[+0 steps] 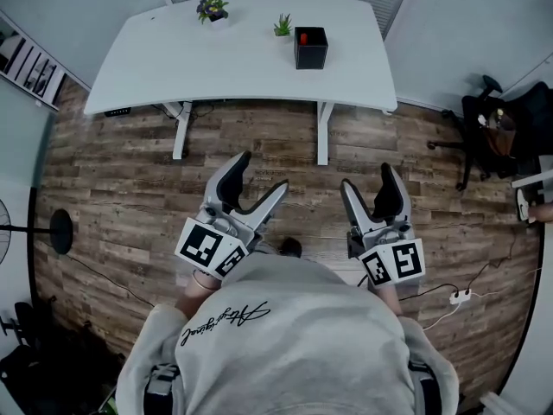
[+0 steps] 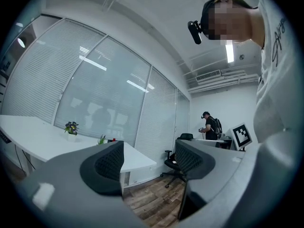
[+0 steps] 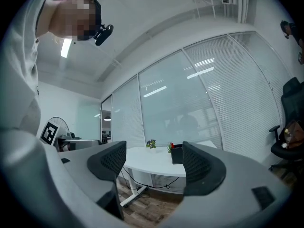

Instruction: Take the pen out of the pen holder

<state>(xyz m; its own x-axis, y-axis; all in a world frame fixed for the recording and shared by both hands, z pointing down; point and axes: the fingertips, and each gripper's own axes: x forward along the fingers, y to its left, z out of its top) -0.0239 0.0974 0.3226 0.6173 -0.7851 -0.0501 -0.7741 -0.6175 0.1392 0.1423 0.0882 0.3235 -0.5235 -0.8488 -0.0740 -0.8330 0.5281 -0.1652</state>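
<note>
Ahead, the pen holder (image 1: 310,47) stands well apart from the left gripper (image 1: 263,171) and right gripper (image 1: 365,176), jaws spread, empty.

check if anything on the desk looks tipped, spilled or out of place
Nothing stands out. The black square pen holder stands upright on the white desk with the red pen inside, and both potted plants are upright.

The pen holder (image 1: 311,52) hides most of the pen (image 1: 302,36).
</note>
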